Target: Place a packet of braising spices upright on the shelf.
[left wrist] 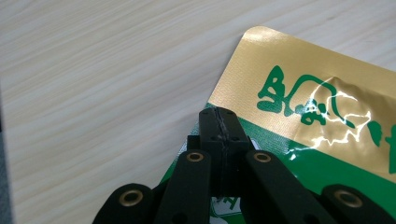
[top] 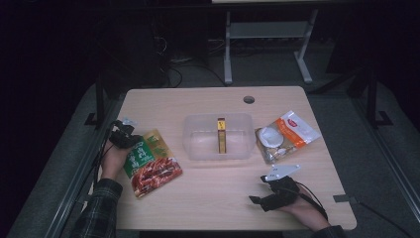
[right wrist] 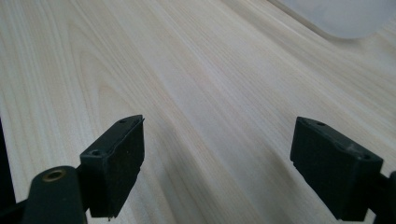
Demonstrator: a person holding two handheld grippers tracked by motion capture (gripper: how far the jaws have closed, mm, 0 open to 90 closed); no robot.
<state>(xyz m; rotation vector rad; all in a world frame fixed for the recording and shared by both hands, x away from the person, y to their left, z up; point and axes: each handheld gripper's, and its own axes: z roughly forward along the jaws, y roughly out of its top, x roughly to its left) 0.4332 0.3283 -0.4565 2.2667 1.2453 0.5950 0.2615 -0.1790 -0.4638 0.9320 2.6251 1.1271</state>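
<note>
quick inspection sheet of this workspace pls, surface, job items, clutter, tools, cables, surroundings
surface: light wood table, round hole near far edge.
job's things: green and gold snack pouch, lying flat at left; clear plastic bin at centre with a slim gold box inside.
clutter: orange and white pouch right of bin.
grippers: left tool shut on the pouch's edge; right tool open, over bare table.
cables: black cable trailing from right tool.
surroundings: dark room, grey floor, desk frame behind.
</note>
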